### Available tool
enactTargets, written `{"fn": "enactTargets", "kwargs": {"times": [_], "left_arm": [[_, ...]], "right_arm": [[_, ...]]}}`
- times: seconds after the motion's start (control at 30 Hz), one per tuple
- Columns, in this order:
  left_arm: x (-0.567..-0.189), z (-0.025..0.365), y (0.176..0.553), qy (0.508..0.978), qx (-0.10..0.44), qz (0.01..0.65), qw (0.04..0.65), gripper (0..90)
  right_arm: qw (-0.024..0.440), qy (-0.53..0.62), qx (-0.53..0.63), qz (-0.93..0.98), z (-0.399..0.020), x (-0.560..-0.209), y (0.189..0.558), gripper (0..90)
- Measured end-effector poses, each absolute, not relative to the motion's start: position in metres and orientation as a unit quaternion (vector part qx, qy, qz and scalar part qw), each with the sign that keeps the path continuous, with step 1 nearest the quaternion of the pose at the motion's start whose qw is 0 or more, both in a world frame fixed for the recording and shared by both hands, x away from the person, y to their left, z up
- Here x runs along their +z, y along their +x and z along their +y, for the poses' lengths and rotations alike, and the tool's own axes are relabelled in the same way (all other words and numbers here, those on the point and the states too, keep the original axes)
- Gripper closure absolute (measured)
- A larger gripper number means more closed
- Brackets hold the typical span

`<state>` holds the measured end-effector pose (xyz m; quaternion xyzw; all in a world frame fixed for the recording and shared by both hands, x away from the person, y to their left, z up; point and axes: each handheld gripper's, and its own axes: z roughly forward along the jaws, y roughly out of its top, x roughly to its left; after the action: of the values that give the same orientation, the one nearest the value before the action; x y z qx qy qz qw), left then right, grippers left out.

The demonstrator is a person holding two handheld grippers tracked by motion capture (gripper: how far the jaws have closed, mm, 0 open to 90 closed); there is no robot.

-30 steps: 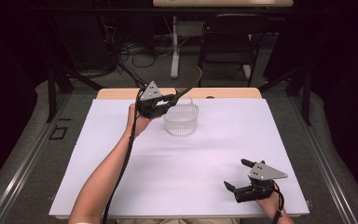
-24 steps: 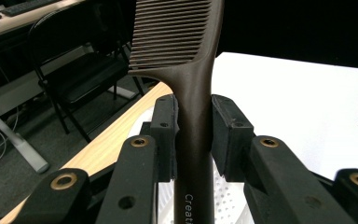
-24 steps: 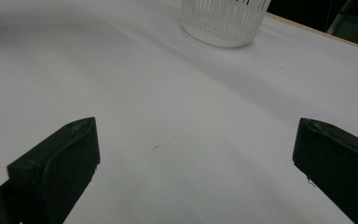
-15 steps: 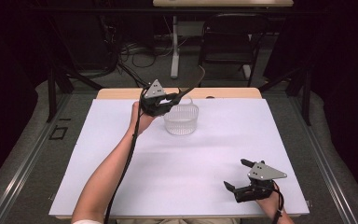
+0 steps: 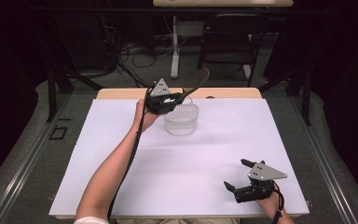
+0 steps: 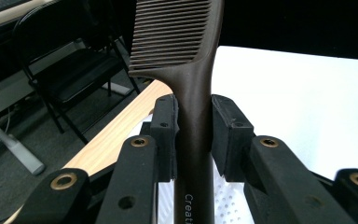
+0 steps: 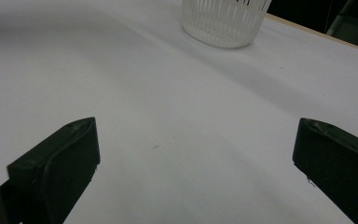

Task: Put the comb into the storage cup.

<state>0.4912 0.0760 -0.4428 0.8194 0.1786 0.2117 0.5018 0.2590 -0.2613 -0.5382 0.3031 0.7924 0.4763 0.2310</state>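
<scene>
Bright, evenly lit white table (image 5: 177, 163) against dark surroundings; soft shadows, close tongs slightly blurred.

The left arm (image 5: 116, 163) is stretched far across the table, and the left gripper (image 5: 168, 100) is held up high with its jaws squeezed together. The right gripper (image 5: 249, 179) is kept low and near, with its jaws spread wide apart.

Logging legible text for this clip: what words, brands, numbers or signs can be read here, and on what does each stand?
"Creati": pale letters on the handle of the dark comb held in the left tongs; the frame edge cuts the word off, so the rest is unreadable.
Small dark marks on the rim of the white slotted basket: too small and blurred to read.
Nothing else legible.
</scene>
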Motion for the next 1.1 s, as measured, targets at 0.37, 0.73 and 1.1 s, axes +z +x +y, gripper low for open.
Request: {"fn": "enactTargets", "kwargs": {"times": [0.37, 0.73, 1.1], "left_arm": [[-0.449, 0.071, 0.495, 0.820, 0.215, 0.165, 0.504, 72.3], [-0.457, 0.069, 0.500, 0.820, 0.208, 0.166, 0.507, 72.3], [-0.467, 0.068, 0.503, 0.819, 0.205, 0.169, 0.509, 72.3]], "right_arm": [[0.234, 0.300, 0.479, 0.791, -0.262, -0.537, 0.258, 0.2], [0.233, 0.302, 0.479, 0.791, -0.262, -0.537, 0.258, 0.2], [0.235, 0.300, 0.479, 0.791, -0.263, -0.537, 0.257, 0.2]]}}
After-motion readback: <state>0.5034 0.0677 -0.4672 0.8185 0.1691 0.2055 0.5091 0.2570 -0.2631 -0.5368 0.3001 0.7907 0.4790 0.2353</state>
